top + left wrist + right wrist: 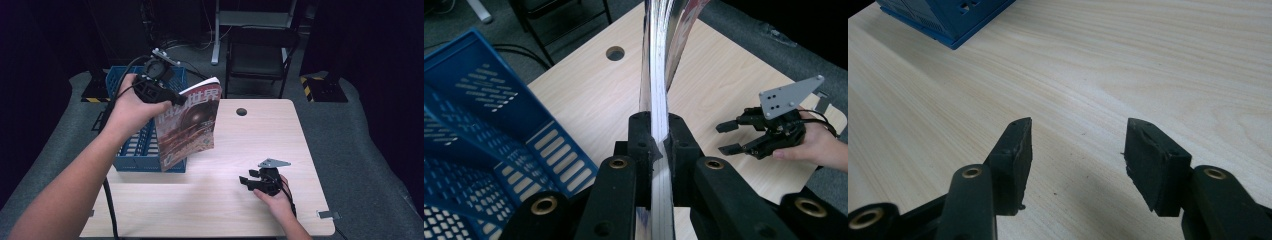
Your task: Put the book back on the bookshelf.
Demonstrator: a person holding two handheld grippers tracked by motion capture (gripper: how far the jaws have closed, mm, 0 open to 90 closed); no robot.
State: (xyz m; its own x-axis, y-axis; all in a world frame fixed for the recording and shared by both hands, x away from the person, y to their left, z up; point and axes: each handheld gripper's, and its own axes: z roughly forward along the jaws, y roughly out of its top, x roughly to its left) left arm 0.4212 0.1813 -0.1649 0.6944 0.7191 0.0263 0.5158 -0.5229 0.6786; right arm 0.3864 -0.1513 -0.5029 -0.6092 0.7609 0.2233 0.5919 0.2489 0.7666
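Above the crate's near right corner: the magazine (pixel 187 125) hangs in the air, cover toward the high camera, its lower edge over the spot where the crate (pixel 131 152) meets the bench (pixel 260 135).
Magazine, handling: light, thin and limp, I judge; the glossy pages look slippery and fan apart beyond the grip in the left gripper view (pixel 663 60), so it will flop and swing if moved fast.
Magazine, where to hold: by one edge, deep enough that the pads catch the whole stack rather than the outer leaves alone; a hold near the spine should keep the pages from sliding.
Magazine to left tool: the left tool (pixel 176 98) is clenched on the magazine's upper left edge; in its own view the sheets run edge-on straight between the two pads (pixel 642 142), squeezed tight, and rise away from them.
Left hand: raised over the crate, cable trailing down to the bench's edge.
Right tool: the right tool (pixel 246 180) rests low on the bench near its front right, well apart from the magazine, jaws released with nothing but bare wood between them (pixel 1077 150).
Crate: blue, slatted, at the bench's left side, just below and beside the magazine; whether they touch I cannot tell.
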